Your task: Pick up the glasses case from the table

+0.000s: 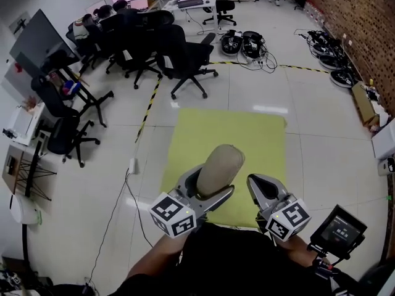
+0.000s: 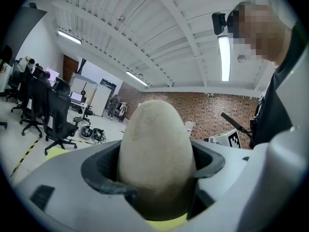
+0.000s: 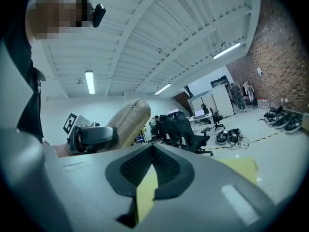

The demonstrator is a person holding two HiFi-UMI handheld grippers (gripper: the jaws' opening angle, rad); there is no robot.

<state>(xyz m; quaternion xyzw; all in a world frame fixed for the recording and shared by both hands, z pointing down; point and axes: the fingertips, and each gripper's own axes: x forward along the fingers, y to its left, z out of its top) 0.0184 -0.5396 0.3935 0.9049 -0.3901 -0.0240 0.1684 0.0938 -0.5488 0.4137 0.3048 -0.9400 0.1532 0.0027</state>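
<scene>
Cannot see the lower end of the glasses case, sunk between the fingers of the left gripper. Cannot trace the yellow mat's near edge behind the left gripper and the right gripper, nor read the small screen. Loses the person's arm past the head view's bottom edge.

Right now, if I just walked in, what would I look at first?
The beige glasses case sticks up from the left gripper, which is shut on it. Below lies the yellow-green table, and the right gripper is shut and empty. Black office chairs crowd the far left.
</scene>
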